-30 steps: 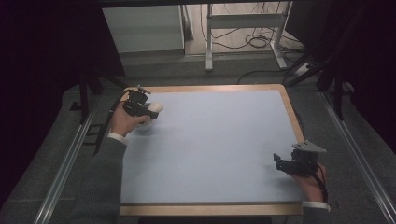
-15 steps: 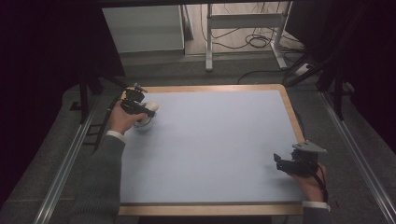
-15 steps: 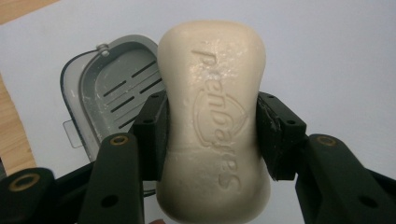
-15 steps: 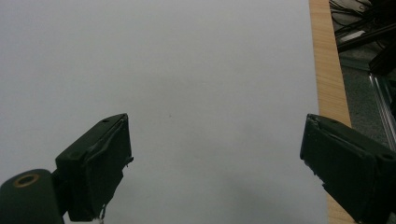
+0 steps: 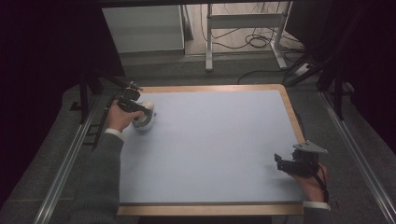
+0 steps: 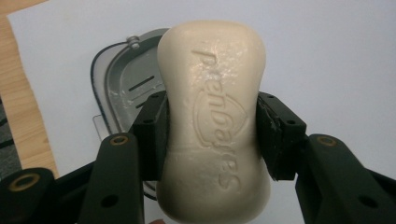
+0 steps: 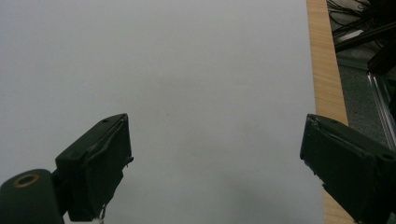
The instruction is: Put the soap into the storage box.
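Left gripper (image 6: 212, 140) is clamped on a cream soap bar (image 6: 215, 116), 1 jaw on each long side at about the bar's middle, embossed lettering facing the camera. In the left gripper view the bar sits above a grey soap dish (image 6: 123, 91) with slotted drain base and a small knob at its rim; the dish lies on the pale blue mat (image 6: 327, 56) close to the wooden table edge (image 6: 18, 93). In the high view the left gripper (image 5: 135, 106) is at the far left corner of the mat (image 5: 215, 144), with soap bar (image 5: 146, 106) over the whitish dish (image 5: 142, 122); can't tell from either view if the bar touches the dish or hangs just above. Right gripper (image 5: 286, 164) rests near the right front corner of the mat, well apart from the soap; its own view shows jaws spread wide with nothing between them, just bare mat (image 7: 187, 70) and the wood border (image 7: 324, 70). Progress judgement: grasp is secure and the bar is already lined up with the dish, so the carry part looks done. Left to do: lower it into the dish if not seated, release the jaws, pull the gripper clear. Right hand (image 5: 313, 184) looks idle, no role apparent at this step.
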The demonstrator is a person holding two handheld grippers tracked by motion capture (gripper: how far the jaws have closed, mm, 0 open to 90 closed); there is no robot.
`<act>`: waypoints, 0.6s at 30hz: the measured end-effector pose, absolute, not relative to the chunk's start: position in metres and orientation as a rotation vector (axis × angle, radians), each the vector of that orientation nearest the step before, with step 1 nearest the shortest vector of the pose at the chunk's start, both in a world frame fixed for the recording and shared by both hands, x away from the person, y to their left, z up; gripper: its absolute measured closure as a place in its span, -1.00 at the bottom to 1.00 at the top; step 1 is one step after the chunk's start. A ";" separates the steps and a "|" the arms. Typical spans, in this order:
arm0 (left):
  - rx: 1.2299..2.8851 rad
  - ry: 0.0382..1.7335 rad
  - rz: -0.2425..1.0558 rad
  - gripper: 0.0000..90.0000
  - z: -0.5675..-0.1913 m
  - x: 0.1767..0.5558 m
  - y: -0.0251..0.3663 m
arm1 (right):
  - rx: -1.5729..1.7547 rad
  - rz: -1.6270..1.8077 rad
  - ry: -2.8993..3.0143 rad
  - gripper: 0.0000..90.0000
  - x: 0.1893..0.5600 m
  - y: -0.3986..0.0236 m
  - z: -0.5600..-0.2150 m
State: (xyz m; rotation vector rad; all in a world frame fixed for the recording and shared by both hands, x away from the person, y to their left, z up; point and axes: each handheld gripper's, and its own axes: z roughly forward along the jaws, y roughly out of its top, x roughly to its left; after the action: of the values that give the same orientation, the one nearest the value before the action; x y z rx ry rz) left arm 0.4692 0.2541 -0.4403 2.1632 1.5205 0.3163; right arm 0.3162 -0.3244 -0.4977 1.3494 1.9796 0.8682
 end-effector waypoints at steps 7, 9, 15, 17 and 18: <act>2.146 1.558 0.327 0.10 -0.444 0.474 0.260 | 1.350 0.870 1.977 -0.81 0.316 -0.325 -0.497; 2.147 1.572 0.329 0.10 -0.446 0.475 0.261 | 1.350 0.872 1.977 -0.81 0.316 -0.325 -0.497; 2.147 1.588 0.324 0.10 -0.452 0.481 0.261 | 1.352 0.867 1.979 -0.81 0.316 -0.325 -0.498; 2.146 1.595 0.324 0.10 -0.454 0.483 0.261 | 1.352 0.867 1.979 -0.81 0.316 -0.325 -0.498; 2.145 1.599 0.323 0.10 -0.455 0.484 0.260 | 1.352 0.867 1.979 -0.81 0.316 -0.325 -0.498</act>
State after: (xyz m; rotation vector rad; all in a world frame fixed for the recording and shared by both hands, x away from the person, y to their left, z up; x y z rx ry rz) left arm 0.4837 0.2604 -0.4553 2.1446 1.5986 0.3228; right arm 0.3161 -0.3249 -0.4979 1.3518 1.9793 0.8666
